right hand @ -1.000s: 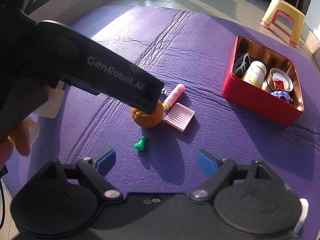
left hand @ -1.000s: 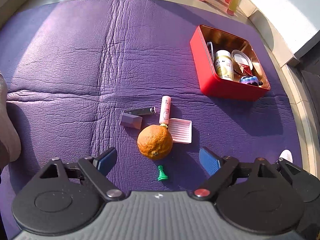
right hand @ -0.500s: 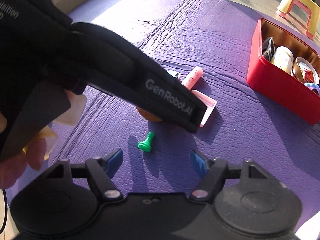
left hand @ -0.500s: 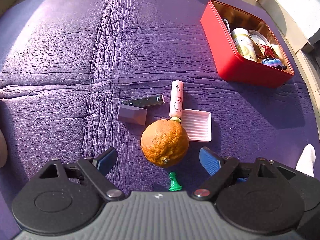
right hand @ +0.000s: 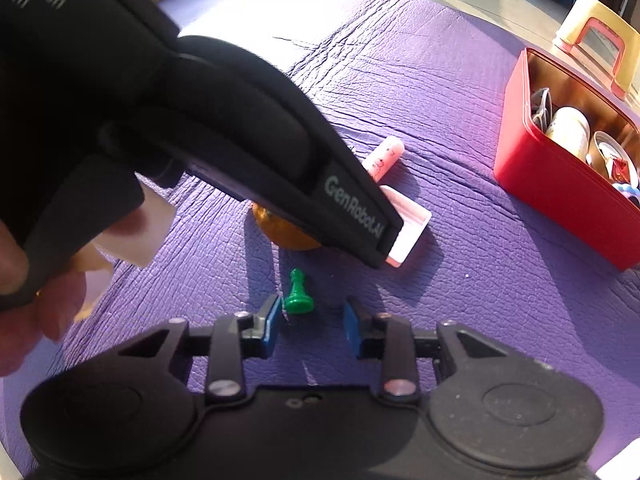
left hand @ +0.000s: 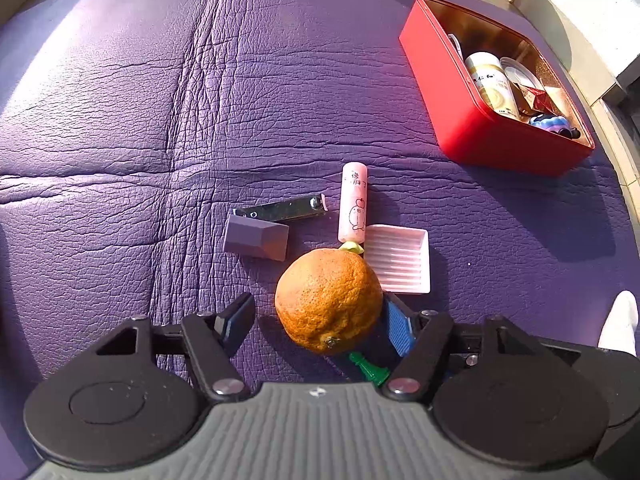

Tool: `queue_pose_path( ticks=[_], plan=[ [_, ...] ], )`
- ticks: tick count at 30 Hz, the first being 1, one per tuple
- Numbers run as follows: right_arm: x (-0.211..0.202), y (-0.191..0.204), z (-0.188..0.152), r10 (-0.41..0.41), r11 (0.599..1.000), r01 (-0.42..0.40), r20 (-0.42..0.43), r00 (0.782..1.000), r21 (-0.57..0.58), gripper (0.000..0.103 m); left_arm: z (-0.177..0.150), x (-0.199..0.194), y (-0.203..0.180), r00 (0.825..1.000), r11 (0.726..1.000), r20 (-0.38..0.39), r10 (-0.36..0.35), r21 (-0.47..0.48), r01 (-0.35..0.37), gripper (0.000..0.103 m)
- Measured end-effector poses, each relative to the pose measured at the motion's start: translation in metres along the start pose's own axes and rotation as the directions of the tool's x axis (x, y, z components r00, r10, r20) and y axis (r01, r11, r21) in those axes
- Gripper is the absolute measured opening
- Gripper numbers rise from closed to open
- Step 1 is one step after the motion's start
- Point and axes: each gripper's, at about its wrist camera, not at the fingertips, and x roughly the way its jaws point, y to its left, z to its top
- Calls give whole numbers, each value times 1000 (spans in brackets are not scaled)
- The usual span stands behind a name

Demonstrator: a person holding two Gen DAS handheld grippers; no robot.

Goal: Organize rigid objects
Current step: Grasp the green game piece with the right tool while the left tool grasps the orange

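Observation:
An orange (left hand: 328,300) lies on the purple mat (left hand: 160,100) between the fingers of my left gripper (left hand: 318,324). Its jaws are closing: the right pad touches the fruit, and the left pad stands apart from it. A small green chess pawn (right hand: 298,292) stands upright at the fingertips of my right gripper (right hand: 311,326), close to the left finger. Those jaws are closing too, and the right pad is clear of the pawn (left hand: 370,370). The left gripper's black body (right hand: 240,140) hides most of the orange (right hand: 288,236) in the right wrist view.
A red tin (left hand: 460,132) holding a bottle and other items sits at the far right. Beyond the orange lie a pink tube (left hand: 353,204), a pink ridged tray (left hand: 398,260), a nail clipper (left hand: 280,210) and a grey-purple block (left hand: 256,236). A yellow stool (right hand: 596,36) stands off the mat.
Both grippers came down toward the mat. The left jaws narrowed around the orange, and the right jaws narrowed a lot with the pawn now at their tips.

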Motion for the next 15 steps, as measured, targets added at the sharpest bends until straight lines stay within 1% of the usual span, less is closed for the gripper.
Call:
queue_pose_path(
  ticks=[2, 3, 4, 6, 7, 9, 11, 13, 14, 15],
  plan=[
    [0, 6, 0, -21, 1000, 21, -2, 1000, -14, 26, 0, -1, 1, 1000, 1000, 3, -16, -4, 16, 60],
    [0, 7, 0, -24, 1000, 24, -2, 1000, -18, 22, 0, -2, 1, 999, 999, 4, -35, -7, 35, 54],
    [-1, 7, 0, -28, 999, 28, -1, 1000, -22, 16, 0, -3, 2, 999, 999, 3, -35, -9, 35, 54],
    [-2, 4, 0, -27, 1000, 27, -4, 1000, -11, 12, 0, -3, 3, 999, 999, 3, -42, -14, 43, 54],
    [-2, 1, 0, -24, 1000, 24, -5, 1000, 0, 7, 0, -3, 4, 999, 999, 4, -46, -18, 46, 54],
    [-3, -3, 0, -24, 1000, 24, -5, 1000, 17, 1, 0, -3, 5, 999, 998, 4, -50, -25, 50, 54],
    [-5, -8, -2, -7, 999, 7, -2, 1000, 37, 1, 0, -4, 6, 999, 998, 5, -50, -29, 50, 54],
    [-8, -12, -4, 23, 998, -24, 19, 1000, 60, 2, 0, -4, 9, 999, 998, 3, -54, -38, 54, 54],
    [-9, -15, -4, 36, 997, -38, 29, 999, 69, 4, 0, -4, 10, 998, 998, 3, -55, -44, 55, 54],
    [-10, -17, -5, 51, 996, -54, 35, 998, 77, 10, 1, -4, 11, 999, 998, 3, -52, -45, 52, 54]
  ],
)
